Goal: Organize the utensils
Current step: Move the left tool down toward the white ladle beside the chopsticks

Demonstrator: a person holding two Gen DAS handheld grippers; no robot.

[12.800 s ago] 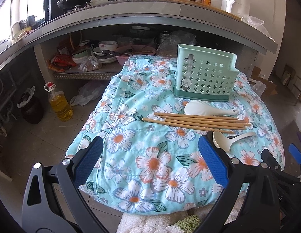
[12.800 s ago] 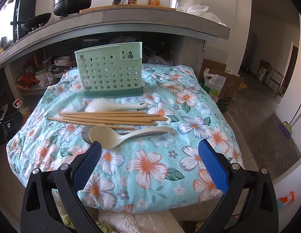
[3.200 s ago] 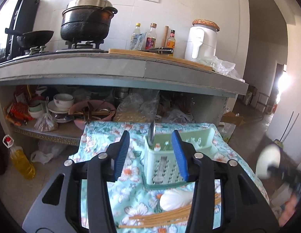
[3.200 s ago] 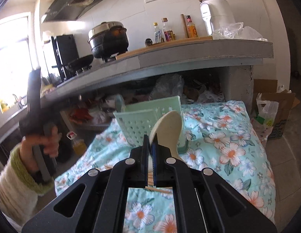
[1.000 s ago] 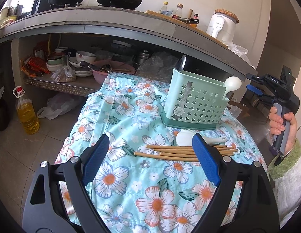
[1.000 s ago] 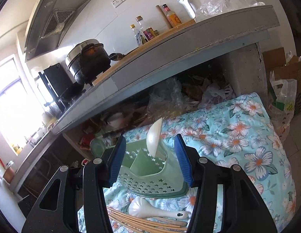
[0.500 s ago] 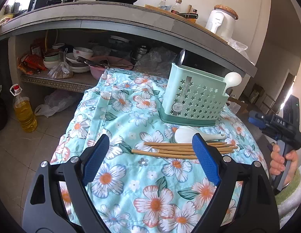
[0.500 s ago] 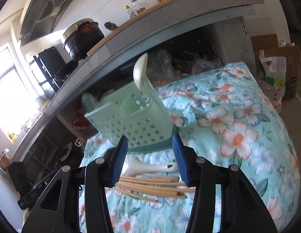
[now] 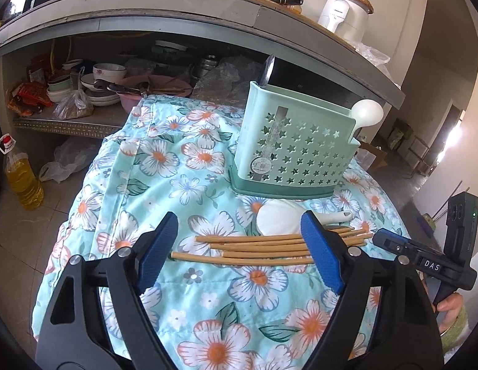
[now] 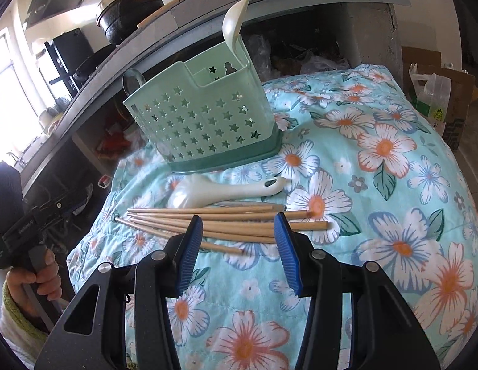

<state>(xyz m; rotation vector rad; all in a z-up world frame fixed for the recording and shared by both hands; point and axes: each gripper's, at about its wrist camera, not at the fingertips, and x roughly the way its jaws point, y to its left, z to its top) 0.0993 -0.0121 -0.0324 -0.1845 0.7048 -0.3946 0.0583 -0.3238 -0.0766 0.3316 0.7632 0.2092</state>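
So since half a second back, the right claw has dropped down low over the bundle of chopsticks instead of looking at the holder from up high, and the left claw has crept a bit closer to that same bundle. Right claw is partly open with nothing in it, its blue pads sitting either side of the near sticks, though I can't tell if they're touching them. Left claw is spread wide and empty too, hanging just short of the chopsticks. The mint green utensil holder with the star cutouts stands on the floral cloth covering the surface, tilted a little in the right wrist view. There's a white spoon standing bowl-up in its small side compartment, and a metal spoon poking up at the opposite end. The white rice paddle lies flat on the cloth between the holder's base and the chopsticks, handle pointing right. Something grey and thin peeks out just behind the sticks, can't make out what. In the left wrist view you can see the holder from its other side.
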